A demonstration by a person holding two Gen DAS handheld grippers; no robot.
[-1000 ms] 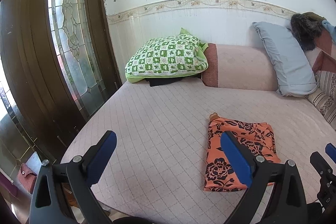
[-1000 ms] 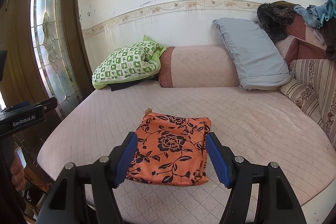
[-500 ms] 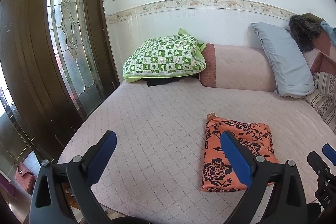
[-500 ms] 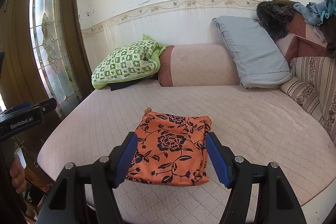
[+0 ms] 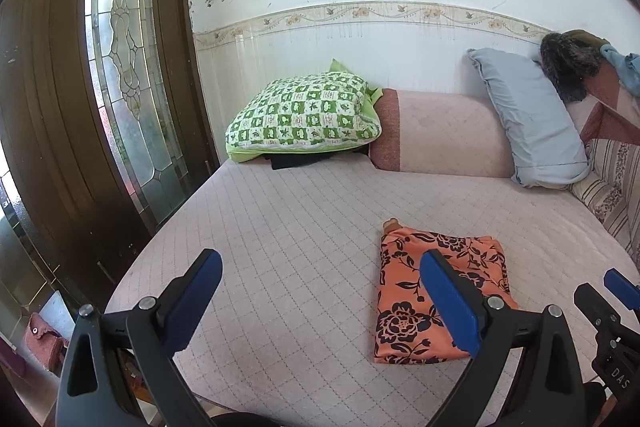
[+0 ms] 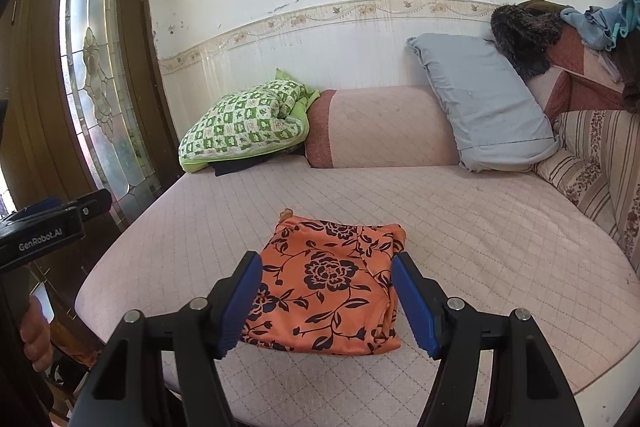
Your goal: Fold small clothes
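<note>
An orange garment with a black flower print lies folded into a flat rectangle near the front edge of the pink quilted bed. My right gripper hovers over its near half, open, with nothing between its blue pads. In the left wrist view the same garment lies to the right, partly behind the right finger. My left gripper stands open above bare bedding to the left of the garment. The tip of the right gripper shows at that view's right edge.
A green checked pillow, a pink bolster and a grey pillow line the back wall. Striped cushions with piled clothes stand at the right. A dark wooden door with a glass pane is on the left. A hand holds the left gripper.
The left wrist view has shifted slightly, so the garment sits a little lower and further left in it. The right gripper and the garment have not moved.
</note>
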